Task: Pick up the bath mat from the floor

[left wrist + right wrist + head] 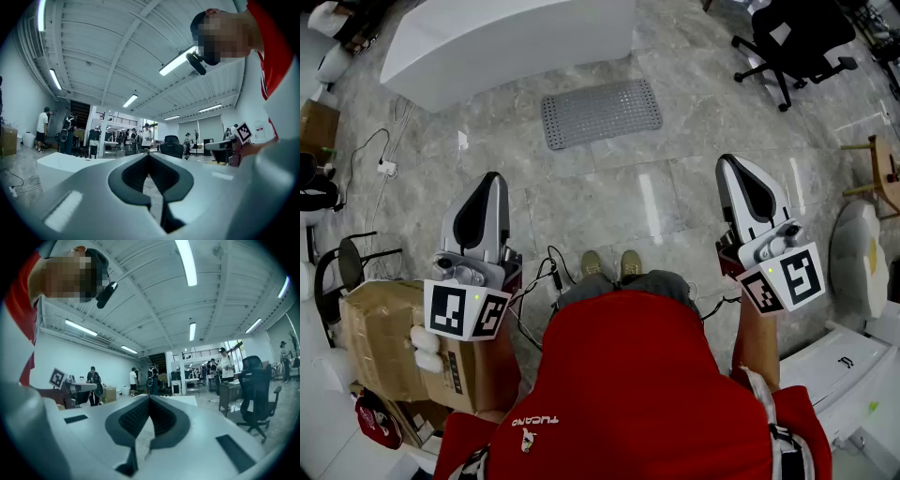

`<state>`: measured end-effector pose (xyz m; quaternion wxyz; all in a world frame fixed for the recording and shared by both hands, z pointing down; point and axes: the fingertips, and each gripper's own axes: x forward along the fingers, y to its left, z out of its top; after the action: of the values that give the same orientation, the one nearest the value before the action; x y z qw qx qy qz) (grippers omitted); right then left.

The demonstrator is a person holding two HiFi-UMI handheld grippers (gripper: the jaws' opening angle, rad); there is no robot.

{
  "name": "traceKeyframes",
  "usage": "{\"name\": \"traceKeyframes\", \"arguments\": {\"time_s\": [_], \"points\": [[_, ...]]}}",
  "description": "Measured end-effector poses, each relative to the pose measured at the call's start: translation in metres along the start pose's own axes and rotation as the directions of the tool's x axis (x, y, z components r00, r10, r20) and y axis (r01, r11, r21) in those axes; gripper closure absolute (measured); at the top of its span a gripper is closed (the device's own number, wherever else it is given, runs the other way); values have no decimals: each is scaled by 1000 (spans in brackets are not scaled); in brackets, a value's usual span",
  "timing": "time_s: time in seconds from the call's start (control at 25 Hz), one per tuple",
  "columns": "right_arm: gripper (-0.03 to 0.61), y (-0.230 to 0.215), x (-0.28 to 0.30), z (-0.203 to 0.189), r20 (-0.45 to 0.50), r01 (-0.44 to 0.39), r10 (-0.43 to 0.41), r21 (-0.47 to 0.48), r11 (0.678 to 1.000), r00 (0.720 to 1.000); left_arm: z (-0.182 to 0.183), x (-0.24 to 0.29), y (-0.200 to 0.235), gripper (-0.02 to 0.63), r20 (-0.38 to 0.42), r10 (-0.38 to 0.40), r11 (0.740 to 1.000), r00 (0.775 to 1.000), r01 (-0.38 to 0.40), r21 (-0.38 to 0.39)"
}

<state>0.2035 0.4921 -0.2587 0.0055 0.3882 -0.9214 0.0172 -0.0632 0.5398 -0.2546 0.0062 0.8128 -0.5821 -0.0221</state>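
Note:
A grey perforated bath mat (601,112) lies flat on the marble floor, ahead of the person's feet and just in front of a white bathtub (506,42). My left gripper (492,180) is held level at waist height at the left, far short of the mat, its jaws shut with nothing between them. My right gripper (733,164) is held the same way at the right, also shut and empty. In the left gripper view the left gripper (148,156) points across the room, tips together. The right gripper (149,398) looks likewise closed in its own view. The mat is hidden in both gripper views.
A black office chair (797,42) stands at the far right, a wooden stool (879,173) and a round white object (858,251) at the right. A cardboard box (389,342), a black chair (342,272) and floor cables (380,169) are at the left. Several people stand in the background.

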Motion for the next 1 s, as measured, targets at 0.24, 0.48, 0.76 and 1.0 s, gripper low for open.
{"name": "traceKeyframes", "arguments": {"time_s": [0.24, 0.48, 0.76, 1.0], "points": [[577, 1, -2, -1, 3, -7, 7, 4, 1000, 1000, 0, -5, -2, 609, -3, 7, 1000, 1000, -7, 0], [577, -3, -5, -2, 10, -14, 14, 21, 1000, 1000, 0, -6, -3, 609, -1, 22, 1000, 1000, -22, 3], [577, -21, -15, 0, 17, 8, -8, 24, 1000, 1000, -2, -6, -1, 609, 1, 55, 998, 998, -55, -6], [577, -45, -26, 2, 24, 24, -24, 6, 1000, 999, -1, -1, -3, 609, 8, 91, 996, 996, -91, -6]]}}
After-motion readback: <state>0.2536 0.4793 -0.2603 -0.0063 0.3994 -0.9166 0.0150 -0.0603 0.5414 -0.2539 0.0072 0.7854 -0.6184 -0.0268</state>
